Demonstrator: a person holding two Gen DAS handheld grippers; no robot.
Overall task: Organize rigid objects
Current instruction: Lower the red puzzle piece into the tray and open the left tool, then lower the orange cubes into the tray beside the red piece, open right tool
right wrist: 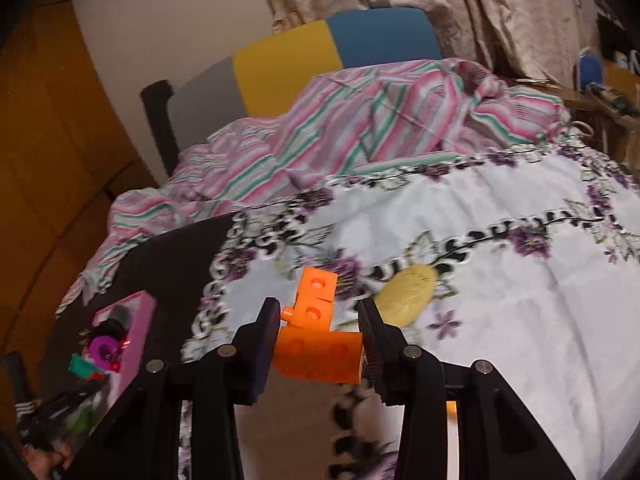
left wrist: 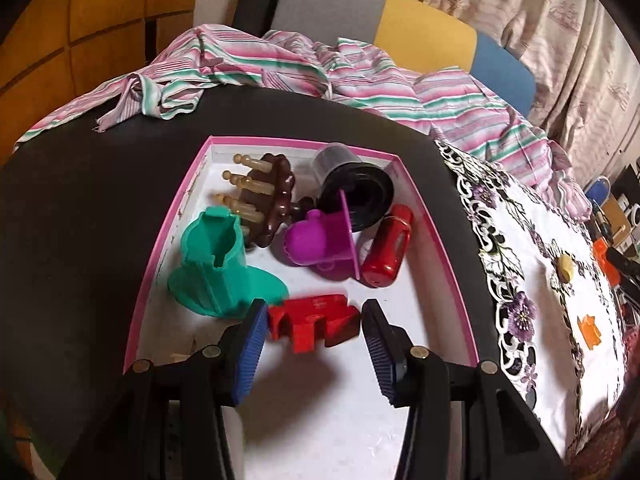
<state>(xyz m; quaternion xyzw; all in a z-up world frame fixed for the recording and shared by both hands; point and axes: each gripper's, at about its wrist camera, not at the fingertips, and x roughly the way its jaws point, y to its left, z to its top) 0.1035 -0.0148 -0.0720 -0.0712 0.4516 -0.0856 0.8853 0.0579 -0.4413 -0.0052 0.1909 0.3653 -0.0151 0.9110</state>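
In the left wrist view, the left gripper (left wrist: 314, 320) is hanging over the near end of a pink-rimmed box (left wrist: 156, 256) sitting on a dark table (left wrist: 80, 208); its blue-padded fingers (left wrist: 250, 350) are bracketing a red block (left wrist: 310, 322) lying on the box floor, and whether the pads are pressing it or merely flanking it cannot be told. Crowding the box beyond the block are five more things: a green funnel-like piece (left wrist: 218, 264) at ten o'clock, a brown peg holder (left wrist: 272, 200) at eleven with its pale pegs pointing toward ten, a purple piece (left wrist: 320, 240) at twelve, a black cup (left wrist: 356, 196) lying on its side at one with its mouth facing the camera, and a red bottle (left wrist: 388, 248) at one, its long axis running from seven to one. At three o'clock a floral cloth (left wrist: 540, 300) is carrying one yellow piece (left wrist: 566, 266) and one orange piece (left wrist: 590, 328), well apart. In the right wrist view, the right gripper (right wrist: 320, 348) is clamping an orange block (right wrist: 318, 354) between its fingers above the floral cloth, the block's narrower stack of studded cubes pointing toward twelve. A yellow oval piece (right wrist: 408, 292) is lying on the cloth at one o'clock, and the pink box is showing at nine. A striped sheet (right wrist: 340, 132) is bunching up behind everything.
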